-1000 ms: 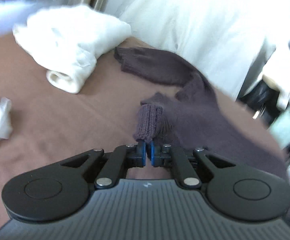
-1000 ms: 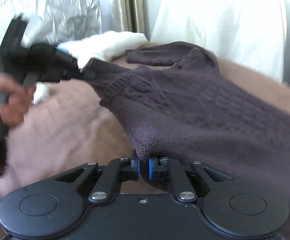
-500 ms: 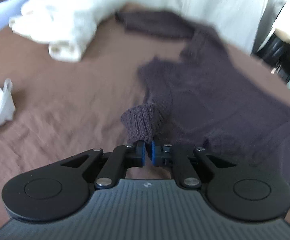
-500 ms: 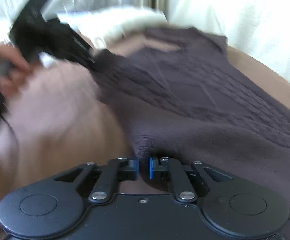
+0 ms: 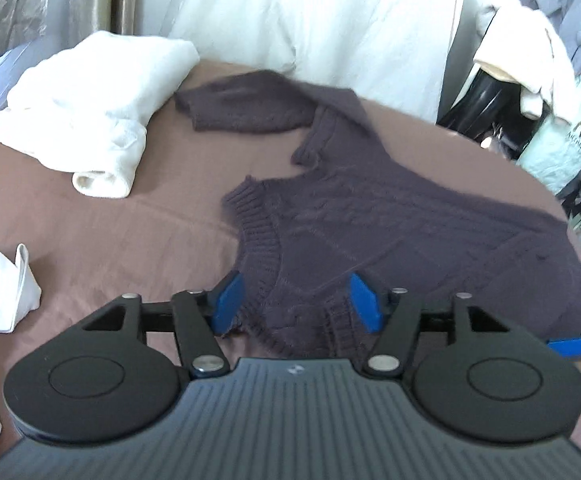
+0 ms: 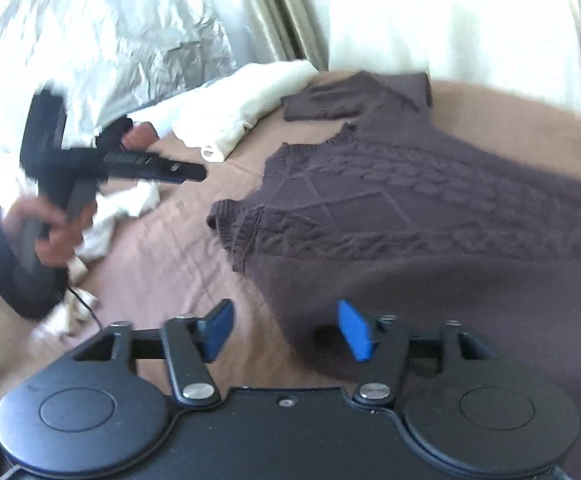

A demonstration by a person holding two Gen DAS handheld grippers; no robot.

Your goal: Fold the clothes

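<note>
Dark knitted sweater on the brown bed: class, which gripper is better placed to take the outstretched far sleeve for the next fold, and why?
Probably left. The left gripper, jaws opening, sits at the sweater collar side nearest the sleeve. The right gripper, also opening, is over the plain body farther away.
</note>
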